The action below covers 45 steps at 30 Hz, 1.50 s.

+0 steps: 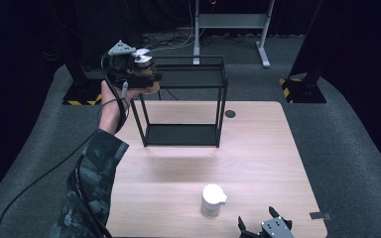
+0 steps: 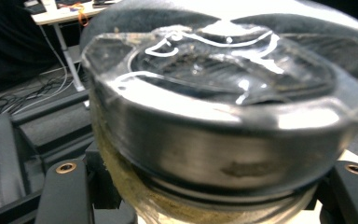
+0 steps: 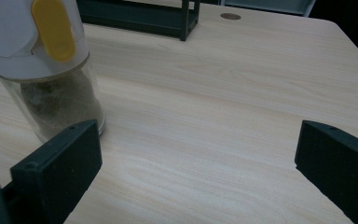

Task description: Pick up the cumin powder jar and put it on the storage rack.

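A glass jar with a round metal lid (image 1: pixel 142 57) is held up in the air at the rack's top left corner, with my left gripper (image 1: pixel 147 76) shut on it. In the left gripper view the jar (image 2: pixel 223 126) sits tilted between the two black jaws, with brownish contents at its base. A black wire rack (image 1: pixel 183 99) with two shelves stands at the far side of the table. A clear shaker jar with a white cap (image 1: pixel 212 198) stands near the front edge. My right gripper (image 1: pixel 265 227) rests open just right of it. Its own view shows the shaker (image 3: pixel 42 56), with a yellow flap, beside the left jaw.
The light wooden table (image 1: pixel 258 158) has a small round cable hole (image 1: pixel 230 114) right of the rack. A grey desk frame (image 1: pixel 230 25) and black stands with hazard stripes (image 1: pixel 302 89) stand on the floor beyond. A cable (image 1: pixel 54 168) trails from the left gripper.
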Motion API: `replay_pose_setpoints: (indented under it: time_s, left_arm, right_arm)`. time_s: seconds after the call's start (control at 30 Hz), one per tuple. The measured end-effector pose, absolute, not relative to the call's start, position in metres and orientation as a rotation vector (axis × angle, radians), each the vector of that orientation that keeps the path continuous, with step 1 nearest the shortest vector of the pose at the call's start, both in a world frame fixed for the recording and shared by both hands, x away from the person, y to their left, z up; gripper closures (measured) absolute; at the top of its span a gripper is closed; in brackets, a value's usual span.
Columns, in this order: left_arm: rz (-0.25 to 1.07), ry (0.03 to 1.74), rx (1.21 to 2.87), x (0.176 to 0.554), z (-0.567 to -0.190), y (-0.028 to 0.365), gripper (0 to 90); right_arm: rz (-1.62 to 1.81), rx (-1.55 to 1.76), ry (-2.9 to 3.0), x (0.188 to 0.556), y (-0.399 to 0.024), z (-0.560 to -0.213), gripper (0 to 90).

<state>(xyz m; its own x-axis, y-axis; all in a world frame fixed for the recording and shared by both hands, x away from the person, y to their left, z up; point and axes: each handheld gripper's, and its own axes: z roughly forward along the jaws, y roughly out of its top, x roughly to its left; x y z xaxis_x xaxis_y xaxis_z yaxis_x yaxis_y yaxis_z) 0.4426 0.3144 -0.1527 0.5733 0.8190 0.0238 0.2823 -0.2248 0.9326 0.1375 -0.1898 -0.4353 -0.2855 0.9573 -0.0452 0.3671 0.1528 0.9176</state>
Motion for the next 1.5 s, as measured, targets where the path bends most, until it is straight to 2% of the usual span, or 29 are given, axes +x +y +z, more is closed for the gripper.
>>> replay_pose_setpoints:
  time_s: [0.77,1.5]
  left_arm:
    - [0.700,1.052,1.811,0.490,-0.149,0.303,31.0]
    - [0.716,1.094,1.752,0.497,-0.157,0.301,30.9]
  right_arm:
    - [1.122,1.279,1.750,0.137,-0.194,-0.436,0.0]
    - [1.128,1.277,1.750,0.137,-0.195,-0.436,0.0]
